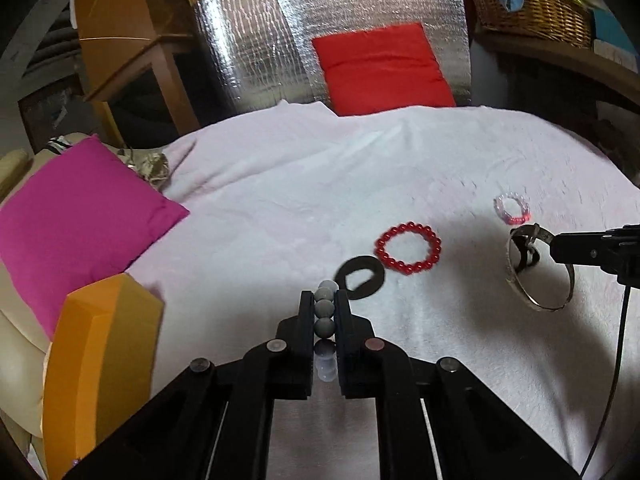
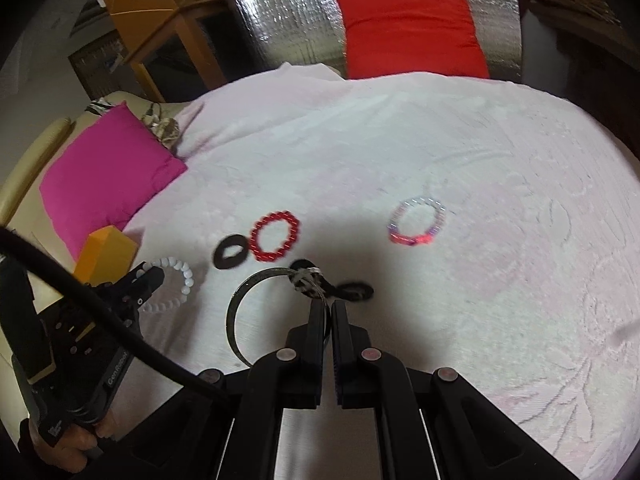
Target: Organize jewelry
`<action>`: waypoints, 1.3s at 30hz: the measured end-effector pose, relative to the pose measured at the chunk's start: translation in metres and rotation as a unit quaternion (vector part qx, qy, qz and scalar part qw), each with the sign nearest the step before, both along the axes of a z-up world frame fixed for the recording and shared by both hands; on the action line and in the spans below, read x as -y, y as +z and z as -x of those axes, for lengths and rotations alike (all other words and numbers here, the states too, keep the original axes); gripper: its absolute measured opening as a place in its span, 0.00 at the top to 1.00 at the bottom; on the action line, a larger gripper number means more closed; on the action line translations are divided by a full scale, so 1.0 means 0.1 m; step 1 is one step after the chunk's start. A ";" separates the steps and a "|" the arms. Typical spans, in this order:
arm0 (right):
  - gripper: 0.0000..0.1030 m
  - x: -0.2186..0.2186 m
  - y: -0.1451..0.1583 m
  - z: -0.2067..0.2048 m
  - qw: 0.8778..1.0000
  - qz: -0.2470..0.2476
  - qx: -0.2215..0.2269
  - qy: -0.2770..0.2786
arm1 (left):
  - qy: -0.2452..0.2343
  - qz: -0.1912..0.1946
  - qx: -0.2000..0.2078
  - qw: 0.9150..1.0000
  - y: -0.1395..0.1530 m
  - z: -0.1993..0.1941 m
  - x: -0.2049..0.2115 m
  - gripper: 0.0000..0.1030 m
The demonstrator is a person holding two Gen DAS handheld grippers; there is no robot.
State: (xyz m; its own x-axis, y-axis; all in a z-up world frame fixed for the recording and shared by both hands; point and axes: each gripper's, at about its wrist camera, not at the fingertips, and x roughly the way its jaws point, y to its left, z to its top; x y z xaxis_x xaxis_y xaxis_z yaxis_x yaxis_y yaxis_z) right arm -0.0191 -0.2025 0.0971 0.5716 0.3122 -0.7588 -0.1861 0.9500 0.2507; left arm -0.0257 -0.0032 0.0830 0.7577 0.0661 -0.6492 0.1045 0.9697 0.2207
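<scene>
Through the left wrist camera I see my left tongs (image 1: 325, 300) closed on a pale bead bracelet (image 1: 324, 312), its grey-white beads stacked in a line between the two fingers, held above the white bedspread (image 1: 280, 184). Just past the tips lies a black ring (image 1: 362, 278), touching a red bead bracelet (image 1: 408, 248). A clear-and-pink bracelet (image 1: 511, 209) lies further right. At the right edge my right tongs (image 1: 560, 248) carry a silver bangle (image 1: 538, 272).

Through the right wrist camera my right tongs (image 2: 326, 304) are nearly closed, pinching the silver bangle (image 2: 240, 308) by its rim; the hoop hangs to their left. A second black ring (image 2: 354, 291) lies just beyond the tips. My left tongs (image 2: 150, 274) show at lower left, gripping the white bead bracelet (image 2: 182, 280) beside an orange box (image 2: 106, 254).
</scene>
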 end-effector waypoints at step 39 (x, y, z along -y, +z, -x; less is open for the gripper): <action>0.69 0.04 -0.35 -0.12 0.986 -0.025 -0.159 0.052 | 0.034 0.017 -0.005 0.999 0.08 0.09 -0.42 0.91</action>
